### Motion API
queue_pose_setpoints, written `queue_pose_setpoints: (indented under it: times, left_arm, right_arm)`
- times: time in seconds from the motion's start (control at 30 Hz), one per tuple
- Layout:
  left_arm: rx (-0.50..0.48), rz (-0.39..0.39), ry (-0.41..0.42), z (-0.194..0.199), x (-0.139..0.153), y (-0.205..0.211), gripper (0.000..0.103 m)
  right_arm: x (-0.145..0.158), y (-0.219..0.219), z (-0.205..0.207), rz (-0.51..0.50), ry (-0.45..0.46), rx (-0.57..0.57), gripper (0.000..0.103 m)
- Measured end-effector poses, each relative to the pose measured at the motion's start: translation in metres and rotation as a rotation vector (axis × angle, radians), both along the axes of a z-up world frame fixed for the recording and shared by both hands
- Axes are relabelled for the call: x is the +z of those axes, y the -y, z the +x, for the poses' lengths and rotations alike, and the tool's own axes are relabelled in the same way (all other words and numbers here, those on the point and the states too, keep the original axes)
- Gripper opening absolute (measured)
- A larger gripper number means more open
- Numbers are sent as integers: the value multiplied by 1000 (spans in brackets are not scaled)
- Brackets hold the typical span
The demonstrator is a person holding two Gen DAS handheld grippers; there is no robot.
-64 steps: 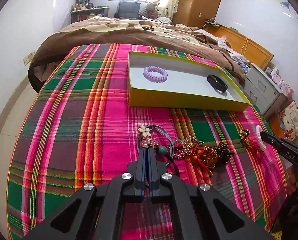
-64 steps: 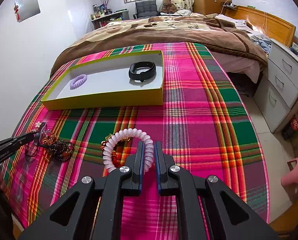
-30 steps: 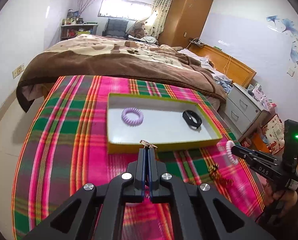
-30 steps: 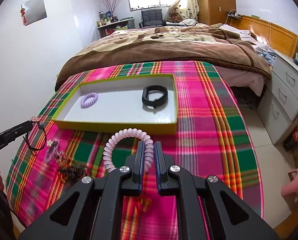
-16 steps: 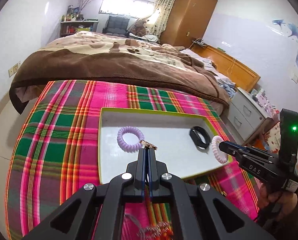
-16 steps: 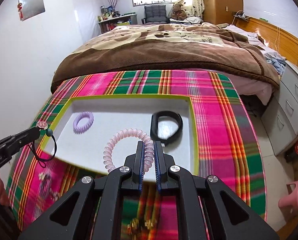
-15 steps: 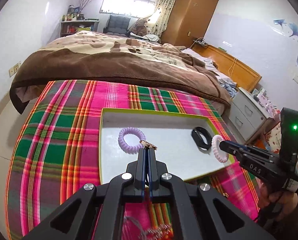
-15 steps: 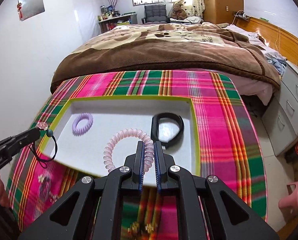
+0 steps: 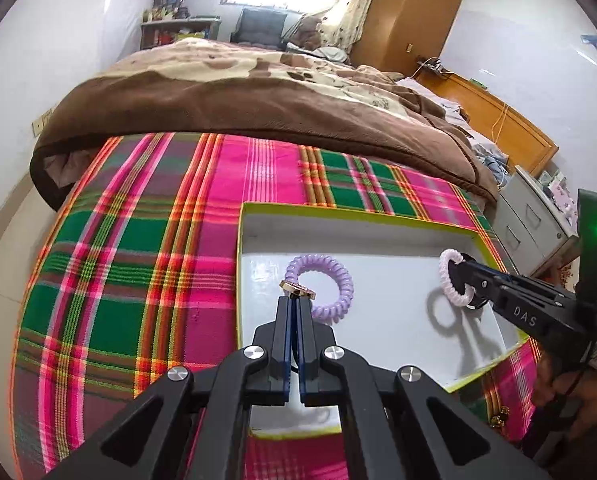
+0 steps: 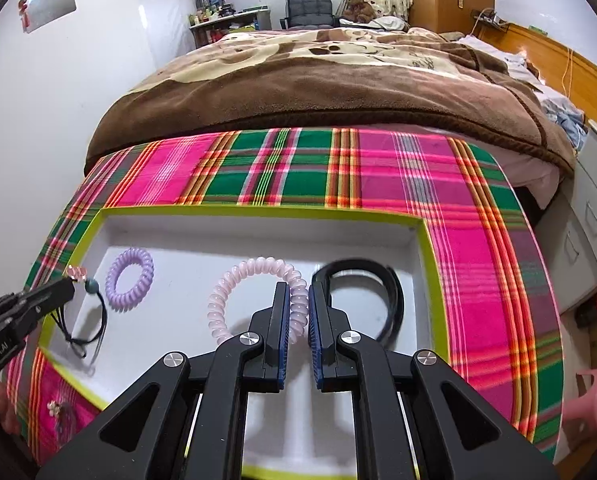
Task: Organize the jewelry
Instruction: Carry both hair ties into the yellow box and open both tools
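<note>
A pink spiral hair tie is gripped by the right gripper over the tray, between a lilac spiral tie and a black band; a corded charm is pinched by the left gripper.

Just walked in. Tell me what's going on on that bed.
A person is sorting jewelry into a shallow yellow-rimmed box on the plaid cloth, one handheld gripper per hand. The left gripper is shut on a dark cord hair tie with a gold charm, hanging at the box's left edge. The right gripper is shut on a pale pink spiral hair tie over the box floor. A purple spiral hair tie and a black band already lie inside.
</note>
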State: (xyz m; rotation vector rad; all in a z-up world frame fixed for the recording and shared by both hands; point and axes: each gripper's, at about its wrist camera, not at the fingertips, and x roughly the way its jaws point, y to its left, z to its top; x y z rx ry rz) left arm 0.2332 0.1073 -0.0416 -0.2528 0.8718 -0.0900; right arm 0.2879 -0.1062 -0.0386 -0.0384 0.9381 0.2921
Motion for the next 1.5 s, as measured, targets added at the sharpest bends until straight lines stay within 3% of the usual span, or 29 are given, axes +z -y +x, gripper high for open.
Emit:
queue_pose_setpoints:
  times: [0.47,1.03,1.33,1.47,1.5]
  left_arm:
    - [-15,14,-26,4,-10,5,2]
    - [-22,29,-41,5,-11,10,4]
    - [-28,31,-36,4,-11,9,12]
    - [-28,40,-8,-3,-5,11,28]
    - [-36,33,-4,-5,-3,12,30]
  right_arm:
    - [-8,-26,9,-71,8,65,10]
    - [-17,-29,15,-83,-18,62,11]
    - [-17,-28,13,-62,-26,70,18]
    - [-15,-26,8,-44,-25,75,23]
    - [-13,-25,6,-35,-21,77,31]
